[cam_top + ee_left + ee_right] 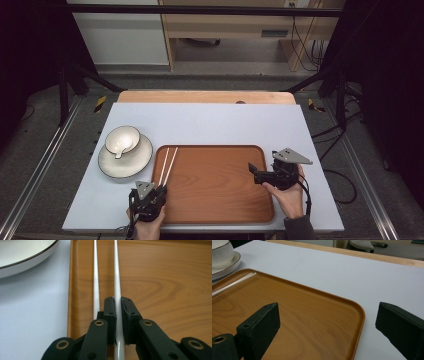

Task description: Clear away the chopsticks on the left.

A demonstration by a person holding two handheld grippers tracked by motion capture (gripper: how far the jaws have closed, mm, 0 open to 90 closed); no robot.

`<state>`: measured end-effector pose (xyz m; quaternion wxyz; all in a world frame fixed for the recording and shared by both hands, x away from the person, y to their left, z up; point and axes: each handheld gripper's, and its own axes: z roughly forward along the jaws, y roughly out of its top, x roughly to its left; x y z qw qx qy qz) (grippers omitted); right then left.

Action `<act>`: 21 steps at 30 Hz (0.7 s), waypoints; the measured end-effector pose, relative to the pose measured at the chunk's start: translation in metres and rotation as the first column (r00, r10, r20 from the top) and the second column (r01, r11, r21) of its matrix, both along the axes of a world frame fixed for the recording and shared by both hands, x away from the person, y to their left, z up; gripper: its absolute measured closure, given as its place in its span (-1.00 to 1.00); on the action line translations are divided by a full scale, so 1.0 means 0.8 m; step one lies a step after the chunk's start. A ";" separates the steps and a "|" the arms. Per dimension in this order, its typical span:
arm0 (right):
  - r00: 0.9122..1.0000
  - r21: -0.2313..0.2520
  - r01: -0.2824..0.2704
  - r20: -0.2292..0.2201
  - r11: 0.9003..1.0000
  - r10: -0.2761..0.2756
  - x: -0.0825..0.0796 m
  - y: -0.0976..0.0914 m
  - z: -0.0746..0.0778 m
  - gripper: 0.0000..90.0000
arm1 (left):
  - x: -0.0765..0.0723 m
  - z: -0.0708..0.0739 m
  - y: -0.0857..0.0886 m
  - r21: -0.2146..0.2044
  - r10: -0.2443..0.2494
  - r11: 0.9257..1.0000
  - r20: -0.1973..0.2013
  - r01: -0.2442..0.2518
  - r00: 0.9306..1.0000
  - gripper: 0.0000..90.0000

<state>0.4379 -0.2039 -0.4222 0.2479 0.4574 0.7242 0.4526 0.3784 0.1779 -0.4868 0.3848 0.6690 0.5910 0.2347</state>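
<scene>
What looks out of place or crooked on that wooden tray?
Little stands out. The two white chopsticks lie in the tray along its left edge, fanned apart slightly. The left gripper is shut on one; the other lies loose beside its jaws. Nothing is spilled or broken.

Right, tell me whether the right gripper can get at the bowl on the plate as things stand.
Probably yes. The right gripper hangs open at the tray's right edge, holding nothing. The bowl sits on the plate beyond the tray's left side. Only bare tray and the chopsticks in the left gripper lie between, low and passable.
</scene>
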 end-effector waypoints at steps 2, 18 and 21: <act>1.000 0.000 0.000 0.000 1.000 0.000 0.000 0.000 0.000 -0.87 | 0.000 0.000 0.000 -0.002 -0.002 1.000 -0.002 0.002 1.000 0.83; 1.000 0.006 0.002 0.003 1.000 -0.002 -0.001 -0.002 0.001 -0.87 | -0.001 0.014 0.003 -0.017 -0.046 0.999 0.037 0.047 0.998 0.75; 1.000 0.004 0.006 0.006 1.000 -0.006 -0.001 -0.003 0.002 -0.87 | 0.000 0.025 0.006 -0.024 -0.080 0.996 0.059 0.081 0.995 0.70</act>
